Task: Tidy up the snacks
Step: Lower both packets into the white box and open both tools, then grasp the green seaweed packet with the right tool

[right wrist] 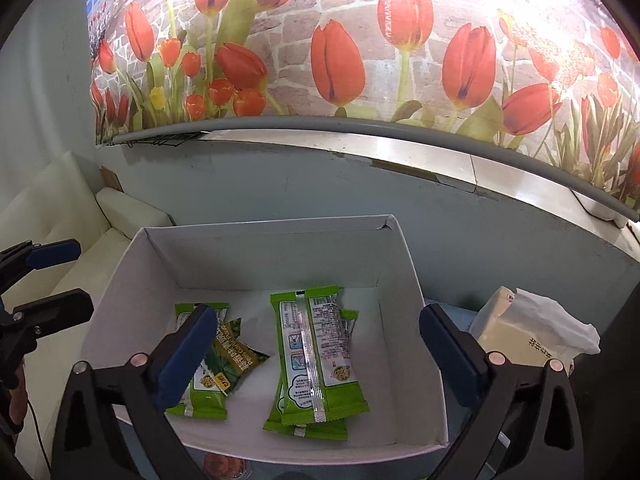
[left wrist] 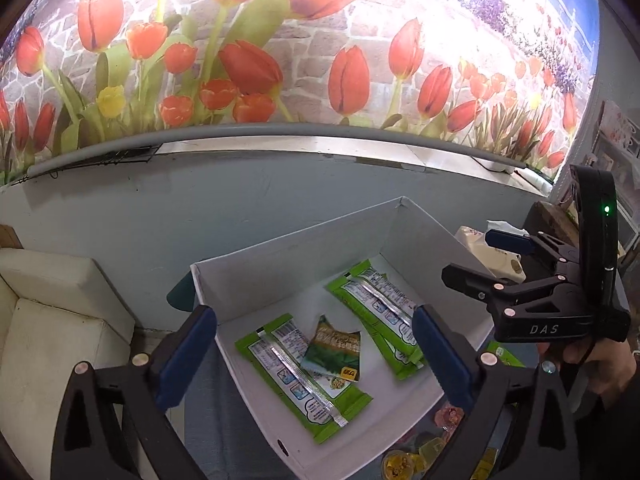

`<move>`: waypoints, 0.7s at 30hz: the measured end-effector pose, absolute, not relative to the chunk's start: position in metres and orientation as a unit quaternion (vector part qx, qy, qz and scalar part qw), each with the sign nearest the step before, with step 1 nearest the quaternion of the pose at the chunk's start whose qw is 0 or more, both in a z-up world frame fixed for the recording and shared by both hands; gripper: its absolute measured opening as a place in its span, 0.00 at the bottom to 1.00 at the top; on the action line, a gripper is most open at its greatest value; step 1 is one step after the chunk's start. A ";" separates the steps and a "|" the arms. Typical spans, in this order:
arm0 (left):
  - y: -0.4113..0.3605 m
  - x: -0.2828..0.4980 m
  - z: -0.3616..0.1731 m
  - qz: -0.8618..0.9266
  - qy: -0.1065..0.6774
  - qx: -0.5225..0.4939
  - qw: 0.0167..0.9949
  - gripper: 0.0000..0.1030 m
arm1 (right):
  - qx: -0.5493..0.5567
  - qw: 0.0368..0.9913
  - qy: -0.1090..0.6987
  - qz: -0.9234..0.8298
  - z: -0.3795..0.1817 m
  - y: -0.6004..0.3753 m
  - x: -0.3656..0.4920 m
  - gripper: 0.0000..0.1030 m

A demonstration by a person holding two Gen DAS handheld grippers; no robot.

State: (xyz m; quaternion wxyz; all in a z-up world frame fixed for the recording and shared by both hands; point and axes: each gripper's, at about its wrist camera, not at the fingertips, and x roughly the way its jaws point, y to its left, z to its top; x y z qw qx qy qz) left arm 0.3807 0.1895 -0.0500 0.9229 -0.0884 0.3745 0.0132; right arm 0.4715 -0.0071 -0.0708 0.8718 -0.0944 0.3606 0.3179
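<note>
A: Above the white box (right wrist: pixel 400 280), both grippers hover; status?
B: Left gripper (left wrist: pixel 316 356) jaws apart, empty; right gripper (right wrist: pixel 316 354) likewise; green snack packets (right wrist: pixel 316 356) lie flat inside the box

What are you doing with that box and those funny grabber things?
A person is sorting snacks into a white cardboard box, holding a gripper in each hand. The left gripper and the right gripper both hover over the box, open and empty. Inside lie green snack packets and one small dark green packet resting on another. A few more snacks wait on the table in front of the box.
</note>
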 end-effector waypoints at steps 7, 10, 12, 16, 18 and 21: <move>0.179 0.362 -0.049 0.013 0.372 -0.098 0.923 0.99 | -0.093 0.879 0.350 0.311 -0.071 -0.045 0.441 1.00; 0.166 0.343 -0.046 0.002 0.362 -0.105 0.926 0.99 | -0.085 0.880 0.350 0.309 -0.079 -0.077 0.414 1.00; 0.153 0.330 -0.046 0.000 0.354 -0.099 0.930 1.00 | -0.085 0.880 0.355 0.304 -0.088 -0.096 0.399 1.00; 0.126 0.305 -0.052 -0.017 0.355 -0.103 0.929 1.00 | -0.133 0.871 0.370 0.295 -0.121 -0.129 0.371 1.00; 0.111 0.290 -0.060 -0.020 0.360 -0.109 0.926 1.00 | -0.153 0.860 0.389 0.294 -0.141 -0.142 0.365 1.00; 0.088 0.268 -0.077 -0.019 0.381 -0.107 0.918 1.00 | -0.172 0.846 0.410 0.294 -0.165 -0.157 0.362 1.00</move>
